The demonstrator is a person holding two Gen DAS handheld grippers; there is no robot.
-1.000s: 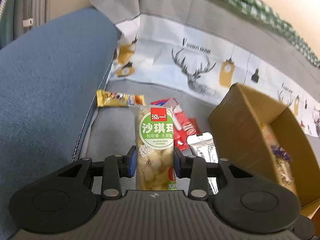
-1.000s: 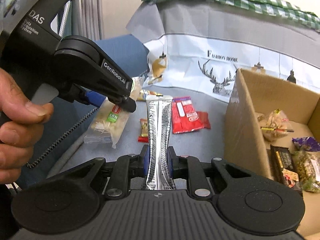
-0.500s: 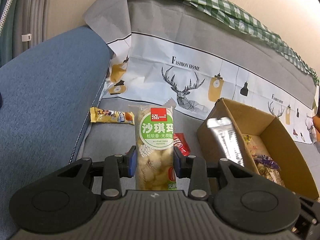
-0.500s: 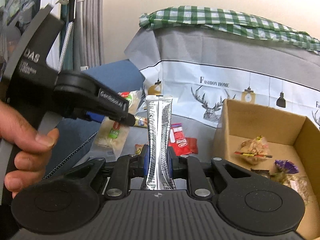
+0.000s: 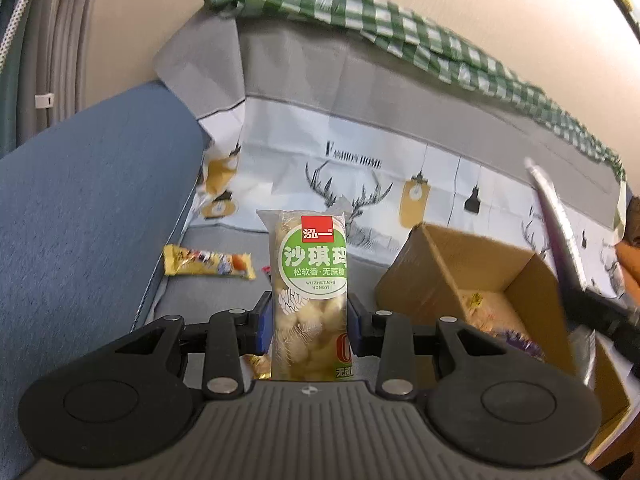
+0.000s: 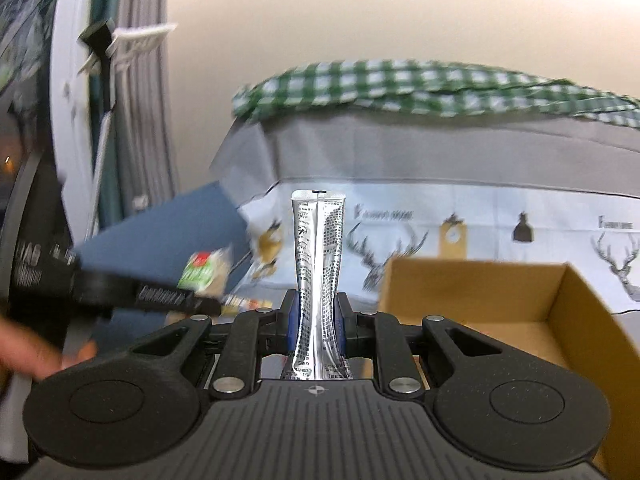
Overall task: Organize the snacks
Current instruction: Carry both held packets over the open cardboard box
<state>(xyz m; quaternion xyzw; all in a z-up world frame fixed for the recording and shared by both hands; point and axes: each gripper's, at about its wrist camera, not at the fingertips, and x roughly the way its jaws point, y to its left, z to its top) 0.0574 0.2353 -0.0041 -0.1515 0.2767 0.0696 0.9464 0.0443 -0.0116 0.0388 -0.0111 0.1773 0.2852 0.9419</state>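
- Left tool pinches a clear-wrapped pale pastry bar with a round green label near its lower half, so the pack stands upright and its label faces the camera.
- Right tool is pressed almost together on a slim silver foil sachet; the thin sachet is squeezed at its waist and rises straight up from the blue pads.
- Both packs are held clear of the grey seat cover, to the left of the open brown cardboard box; they look to be on their way into it.
- The box is the collecting place: a few wrapped snacks lie on its floor, too blurred to name.
- In the left view, the sachet shows as a blurred silver strip above the box's right wall, nearer the box than the pastry bar.
- A yellow printed snack wrapper lies on the seat cover left of the box, beside the blue cushion; it is probably still to be gathered.
- A deer-print cloth hangs behind the box, with a green checked cloth above it.
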